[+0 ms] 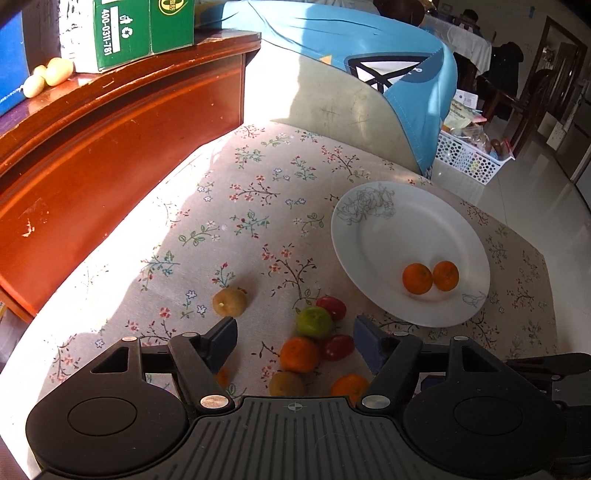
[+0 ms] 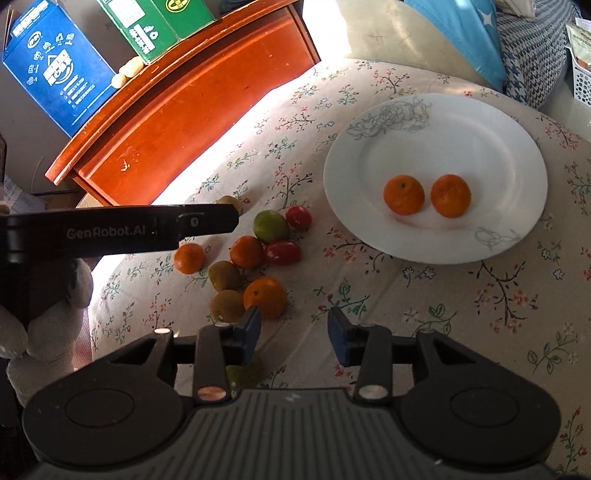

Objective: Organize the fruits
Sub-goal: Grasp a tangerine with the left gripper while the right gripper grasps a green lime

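Observation:
A white plate (image 1: 406, 229) (image 2: 461, 140) on the flowered cloth holds two oranges (image 1: 417, 278) (image 2: 403, 194). To its left lies a loose pile: a green fruit (image 1: 314, 321) (image 2: 270, 226), two red tomatoes (image 1: 338, 347) (image 2: 282, 253), several oranges (image 1: 299, 354) (image 2: 265, 297) and kiwis (image 1: 229, 302) (image 2: 224, 275). My left gripper (image 1: 295, 332) hangs open above the pile, its pads touching no fruit. My right gripper (image 2: 295, 326) is open with nothing between its fingers; one orange lies just beyond its left finger. The left gripper's black body (image 2: 147, 232) crosses the right wrist view, held by a gloved hand (image 2: 48, 325).
A red-brown wooden cabinet (image 1: 110, 147) (image 2: 192, 110) borders the cloth on the left, with a green box (image 1: 140, 29) and a blue box (image 2: 59, 70) on top. A blue cushion (image 1: 406, 55) lies behind the plate. A white basket (image 1: 469, 158) stands on the floor beyond.

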Tool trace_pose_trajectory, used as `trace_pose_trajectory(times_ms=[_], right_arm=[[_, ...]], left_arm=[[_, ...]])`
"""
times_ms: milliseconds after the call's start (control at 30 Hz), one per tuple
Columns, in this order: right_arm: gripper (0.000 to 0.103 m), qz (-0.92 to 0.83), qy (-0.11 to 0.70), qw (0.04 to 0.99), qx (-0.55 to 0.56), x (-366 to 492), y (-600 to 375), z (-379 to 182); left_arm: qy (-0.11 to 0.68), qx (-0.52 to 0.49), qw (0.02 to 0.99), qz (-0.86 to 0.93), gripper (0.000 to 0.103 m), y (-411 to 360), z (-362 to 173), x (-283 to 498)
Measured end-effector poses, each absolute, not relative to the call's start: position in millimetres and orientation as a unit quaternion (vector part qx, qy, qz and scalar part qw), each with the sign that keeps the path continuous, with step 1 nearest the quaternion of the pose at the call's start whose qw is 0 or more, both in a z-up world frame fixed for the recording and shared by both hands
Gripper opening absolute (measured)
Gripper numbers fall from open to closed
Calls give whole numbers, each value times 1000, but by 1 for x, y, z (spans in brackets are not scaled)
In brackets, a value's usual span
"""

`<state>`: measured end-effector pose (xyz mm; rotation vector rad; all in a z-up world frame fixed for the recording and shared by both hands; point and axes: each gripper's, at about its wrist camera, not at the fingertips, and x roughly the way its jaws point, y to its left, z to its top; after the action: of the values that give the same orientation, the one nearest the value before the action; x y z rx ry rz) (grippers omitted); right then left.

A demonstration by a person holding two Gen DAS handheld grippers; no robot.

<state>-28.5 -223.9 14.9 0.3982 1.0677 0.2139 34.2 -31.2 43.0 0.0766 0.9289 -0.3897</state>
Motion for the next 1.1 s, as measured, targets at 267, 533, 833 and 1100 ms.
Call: trace_pose_trajectory(times_ms=[267,533,833,1100], right_arm=[[42,139,523,827,154,-36,-195,15],[42,152,532,825,116,-42,-174,15],[41,153,533,828,79,-43,-162,9],[32,154,527,834,53,-45,-157,10]], left_arm=[[460,45,872,-164,70,-6,37,31],[462,80,870,-152,69,10,25,23],[465,85,870,-144,66,13,4,29],[465,85,870,-140,53,10,-8,32]])
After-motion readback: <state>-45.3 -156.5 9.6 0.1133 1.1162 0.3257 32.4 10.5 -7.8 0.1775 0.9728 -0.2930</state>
